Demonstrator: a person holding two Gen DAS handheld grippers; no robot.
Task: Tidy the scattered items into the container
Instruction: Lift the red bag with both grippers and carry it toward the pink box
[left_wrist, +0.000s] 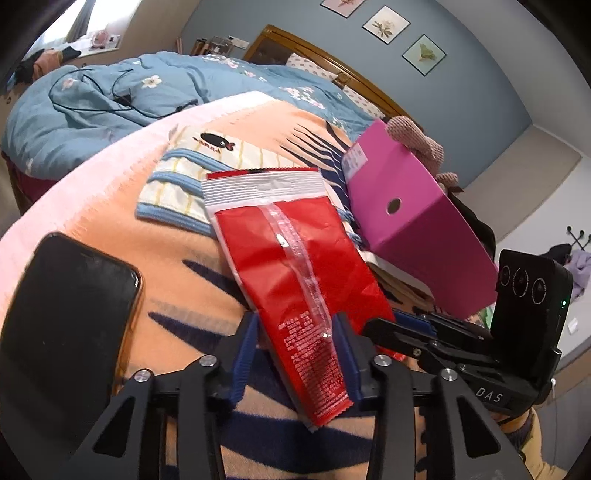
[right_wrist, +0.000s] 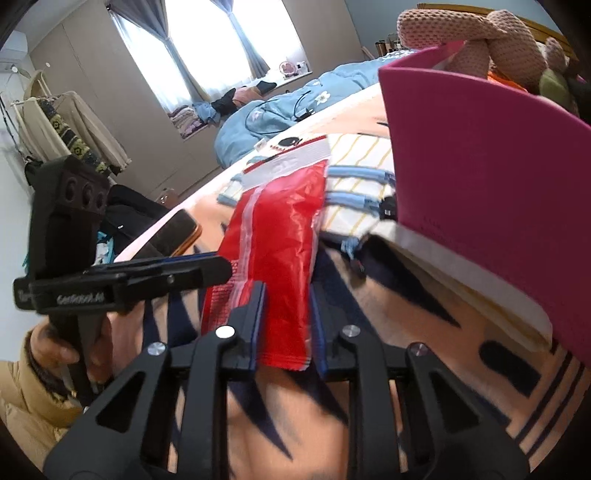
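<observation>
A red snack packet (left_wrist: 295, 258) with a clear seam strip lies lengthwise on the orange, navy-striped blanket (left_wrist: 110, 221). In the left wrist view my left gripper (left_wrist: 297, 321) has its blue pads against both long edges of the packet's near end. My right gripper (left_wrist: 369, 326) comes in from the right, touching the same packet. In the right wrist view the packet (right_wrist: 280, 236) fills the gap of my right gripper (right_wrist: 288, 291), both pads pressing on it. My left gripper (right_wrist: 225, 267) meets its left edge. The magenta box (left_wrist: 406, 206) stands open just right of the packet.
A black phone (left_wrist: 66, 306) lies at the blanket's left edge. A striped cloth pouch (left_wrist: 184, 173) sits behind the packet. A pink knitted toy (right_wrist: 480, 40) rests in the magenta box (right_wrist: 480, 166). A hand (right_wrist: 66, 343) in a tan sleeve holds the left gripper. A blue duvet (left_wrist: 110, 107) lies beyond.
</observation>
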